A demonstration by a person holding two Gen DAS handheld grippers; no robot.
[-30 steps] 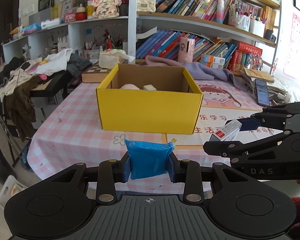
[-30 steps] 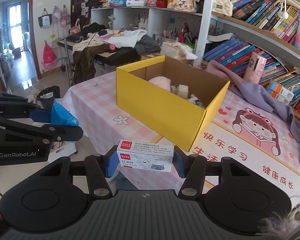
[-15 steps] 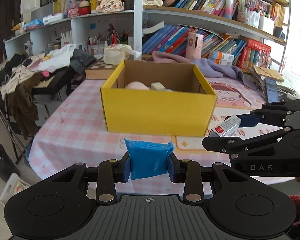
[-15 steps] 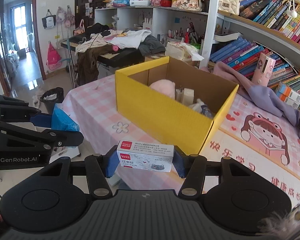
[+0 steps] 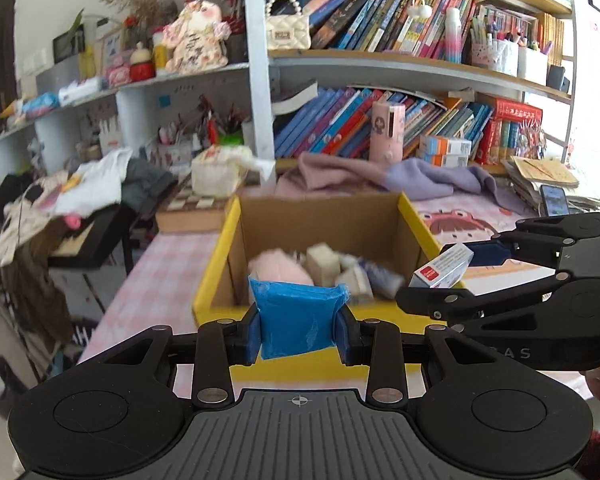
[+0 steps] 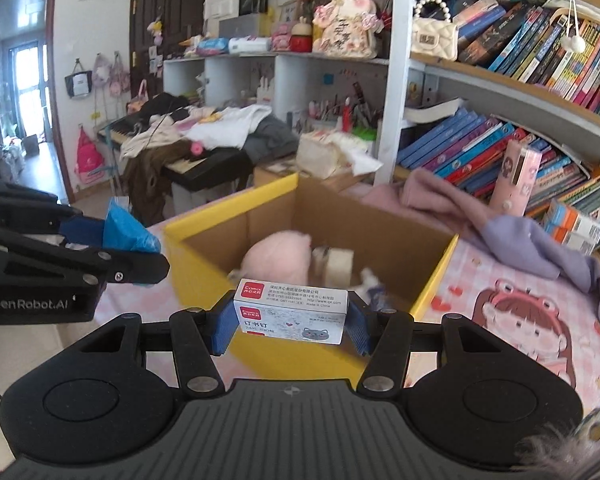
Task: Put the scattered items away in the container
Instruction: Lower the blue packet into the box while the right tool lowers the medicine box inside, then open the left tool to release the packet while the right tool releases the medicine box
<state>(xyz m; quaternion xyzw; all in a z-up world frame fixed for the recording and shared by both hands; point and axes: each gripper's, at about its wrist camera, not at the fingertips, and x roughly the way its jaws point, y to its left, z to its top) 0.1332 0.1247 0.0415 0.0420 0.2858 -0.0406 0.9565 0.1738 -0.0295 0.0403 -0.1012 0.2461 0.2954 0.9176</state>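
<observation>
Box (image 5: 416, 216) of yellow card sits open on the pink checked worktop (image 5: 156, 272), right below both grippers. Left gripper (image 5: 298, 326) has its fingers clamped on a blue packet (image 5: 296, 322), held over the near wall. Right gripper (image 6: 290, 316) pinches a white staple carton (image 6: 292, 314) with a red label, also at the near rim. Inside the box lie a pink soft thing (image 6: 276, 258), a pale block (image 6: 338, 262) and some blurred bits. A purple cloth (image 6: 516, 236) is draped behind, beneath the bookshelf (image 5: 420, 68).
</observation>
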